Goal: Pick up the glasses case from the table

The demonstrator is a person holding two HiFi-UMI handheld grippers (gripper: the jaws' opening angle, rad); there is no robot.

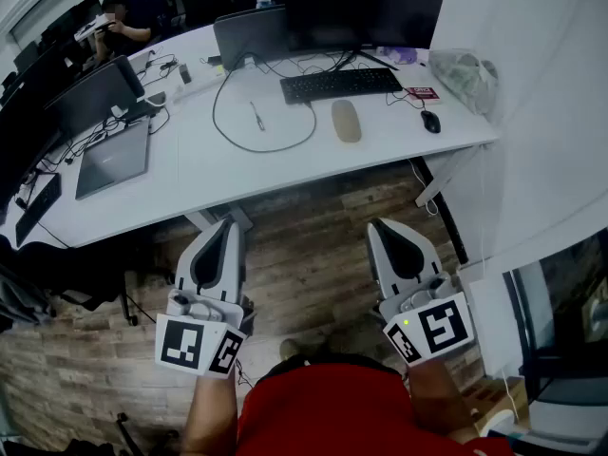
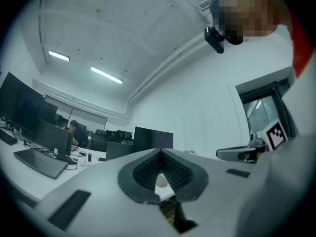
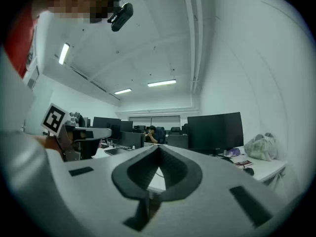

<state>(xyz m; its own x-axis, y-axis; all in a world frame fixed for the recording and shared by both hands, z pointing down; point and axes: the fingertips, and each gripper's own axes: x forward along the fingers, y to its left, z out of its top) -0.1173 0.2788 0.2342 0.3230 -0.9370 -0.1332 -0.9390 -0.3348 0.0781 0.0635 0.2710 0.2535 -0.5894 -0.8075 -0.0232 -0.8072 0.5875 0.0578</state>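
Note:
The glasses case (image 1: 346, 120), a beige oval, lies on the white table (image 1: 285, 174) just in front of the keyboard. Both grippers hang well short of it, over the wooden floor on the near side of the table's edge. In the head view the left gripper (image 1: 226, 224) and the right gripper (image 1: 377, 226) point toward the table, each with its jaws drawn to a tip and nothing held. In the left gripper view the left gripper (image 2: 160, 151) is shut and empty. The right gripper (image 3: 159, 147) looks the same in its own view.
A black keyboard (image 1: 342, 84), a mouse (image 1: 430, 121), a pen (image 1: 256, 115) and a looped black cable (image 1: 237, 136) surround the case. Monitors (image 1: 366, 8) stand behind, a plastic bag (image 1: 463, 74) at the right end. A table leg (image 1: 432, 183) slants below. A person (image 1: 128, 17) sits far left.

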